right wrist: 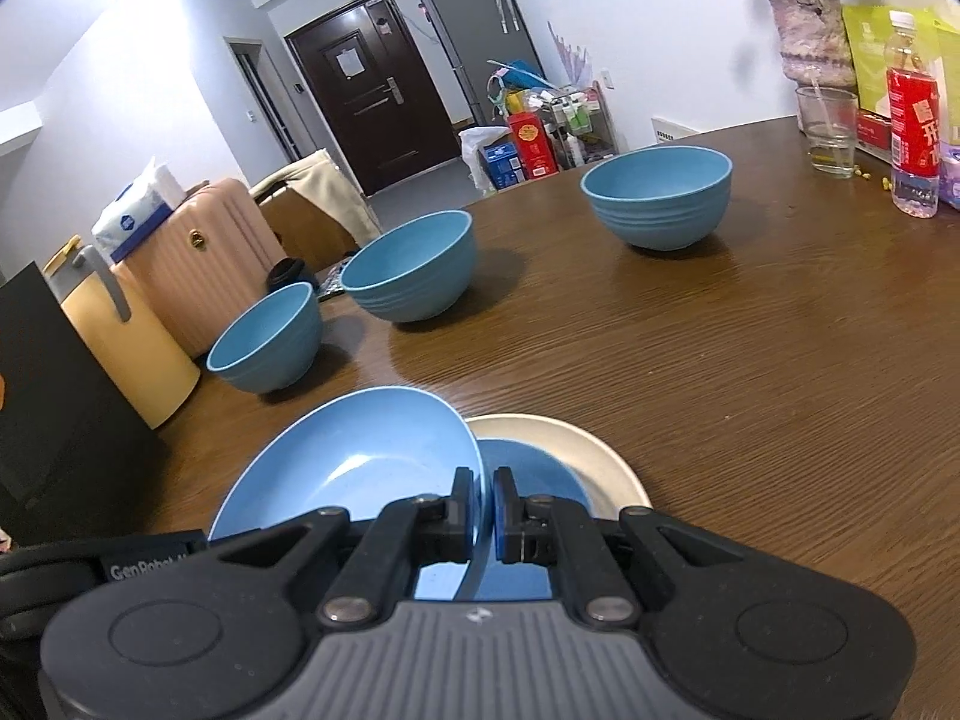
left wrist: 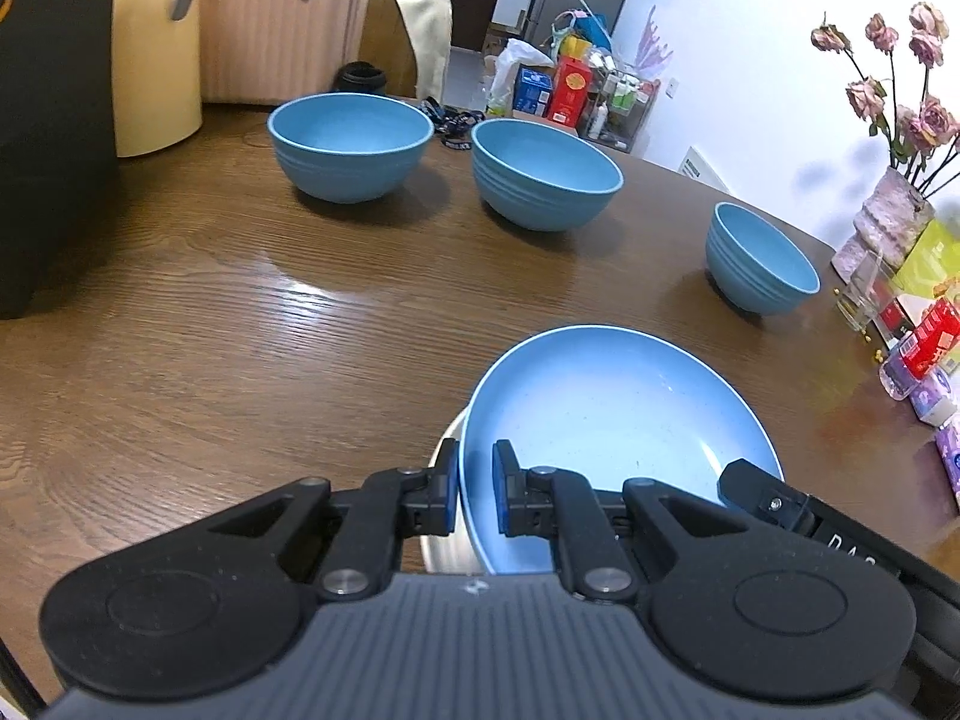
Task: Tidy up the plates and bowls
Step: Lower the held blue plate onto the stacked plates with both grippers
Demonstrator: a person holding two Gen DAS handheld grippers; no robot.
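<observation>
A blue plate (left wrist: 612, 414) (right wrist: 360, 462) hangs tilted over a stack on the wooden table (left wrist: 240, 360), held from both sides. My left gripper (left wrist: 474, 480) is shut on its left rim. My right gripper (right wrist: 486, 504) is shut on the opposite rim. Under it lies a cream plate (right wrist: 600, 456) (left wrist: 445, 552) with a second blue plate (right wrist: 534, 474) on top. Three blue bowls stand farther back: one at the left (left wrist: 351, 147) (right wrist: 270, 336), one in the middle (left wrist: 543, 174) (right wrist: 414, 267), one at the right (left wrist: 759, 261) (right wrist: 660, 198).
A black box (left wrist: 48, 120) and a yellow jug (left wrist: 153, 60) stand at the table's left. At the right edge are a vase of dried roses (left wrist: 894, 216), a glass (right wrist: 831, 132), a red-labelled bottle (right wrist: 912, 120) and small packets. A pink suitcase (right wrist: 204, 252) stands beyond the far edge.
</observation>
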